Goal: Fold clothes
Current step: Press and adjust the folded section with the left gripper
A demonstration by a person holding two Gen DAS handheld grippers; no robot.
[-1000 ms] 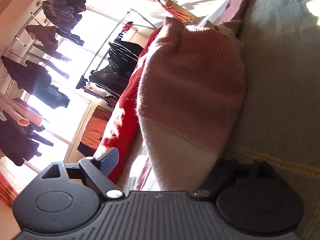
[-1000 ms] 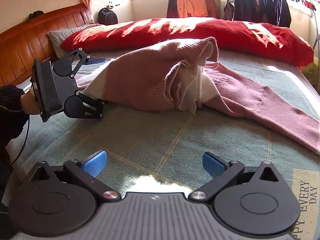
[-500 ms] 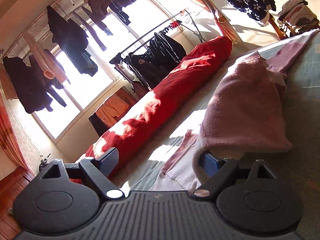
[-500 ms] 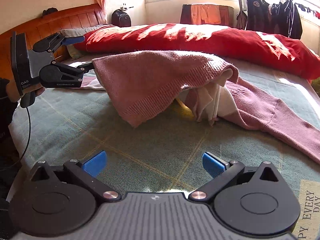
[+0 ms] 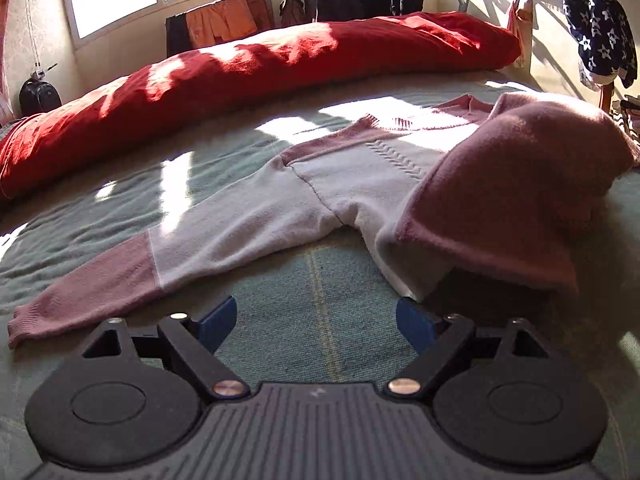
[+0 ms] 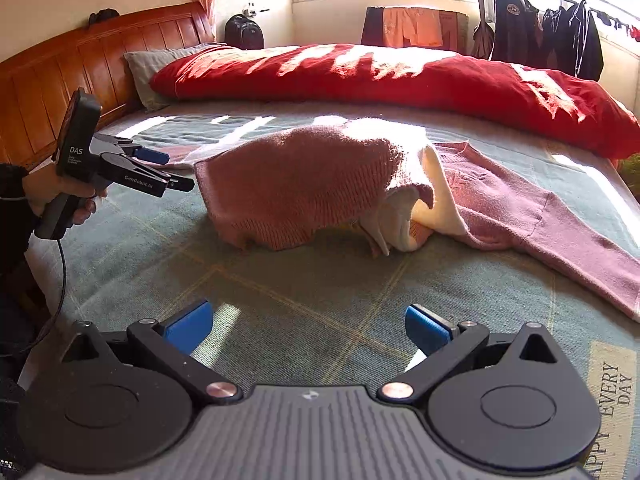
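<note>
The left gripper (image 6: 176, 172) carries the lettering "DAS" and "GenRobot.AI"; the bed cover (image 6: 320, 300) has a patch reading "EVERY DAY"; the pink-and-cream sweater (image 6: 304, 184) lies mid-bed, its hem flopped over the body in a hump, sleeves spread; both the left and right gripper (image 6: 308, 328) stand wide apart, empty.

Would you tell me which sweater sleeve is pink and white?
The left-hand sleeve, seen by the left wrist: white upper part, pink cuff end. The other sleeve is all pink.
</note>
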